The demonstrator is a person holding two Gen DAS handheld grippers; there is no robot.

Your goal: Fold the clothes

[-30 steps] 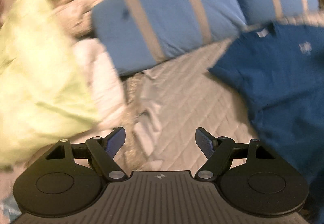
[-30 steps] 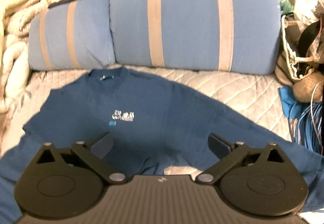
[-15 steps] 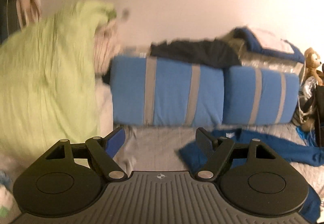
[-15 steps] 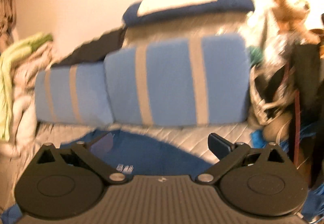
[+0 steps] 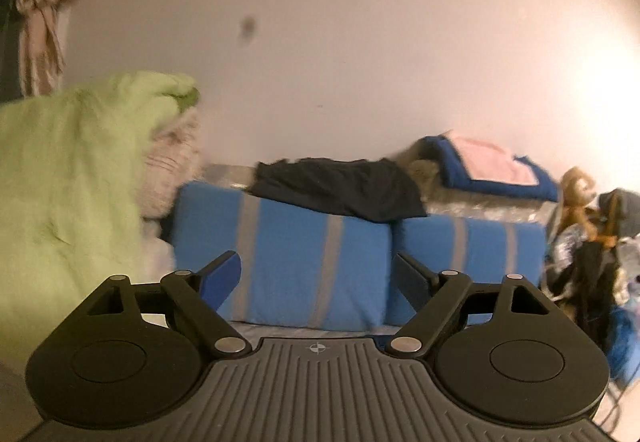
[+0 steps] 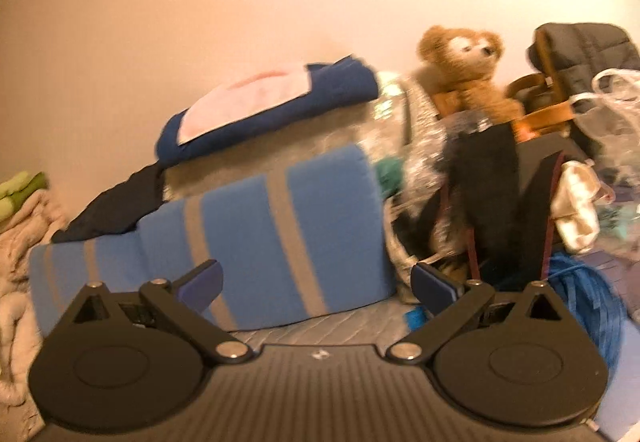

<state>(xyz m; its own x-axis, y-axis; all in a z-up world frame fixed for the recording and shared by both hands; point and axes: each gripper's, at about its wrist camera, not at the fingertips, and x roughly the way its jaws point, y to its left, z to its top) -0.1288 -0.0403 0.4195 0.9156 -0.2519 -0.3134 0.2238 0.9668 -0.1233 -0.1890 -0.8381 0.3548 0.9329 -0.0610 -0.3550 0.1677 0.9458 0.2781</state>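
Both grippers point up at the wall and pillows rather than down at the bed. The left gripper (image 5: 316, 278) stands wide with nothing between its fingers, and so does the right gripper (image 6: 316, 286). No garment laid out for folding shows in either view, so how far the folding has got cannot be judged. A folded navy and pink cloth (image 6: 264, 110) rests above the blue striped pillows (image 5: 304, 262), with a dark garment (image 5: 340, 190) draped there. Only the left view shows the green blanket (image 5: 68, 178) at left; only the right shows the teddy bear (image 6: 464, 70) clearly.
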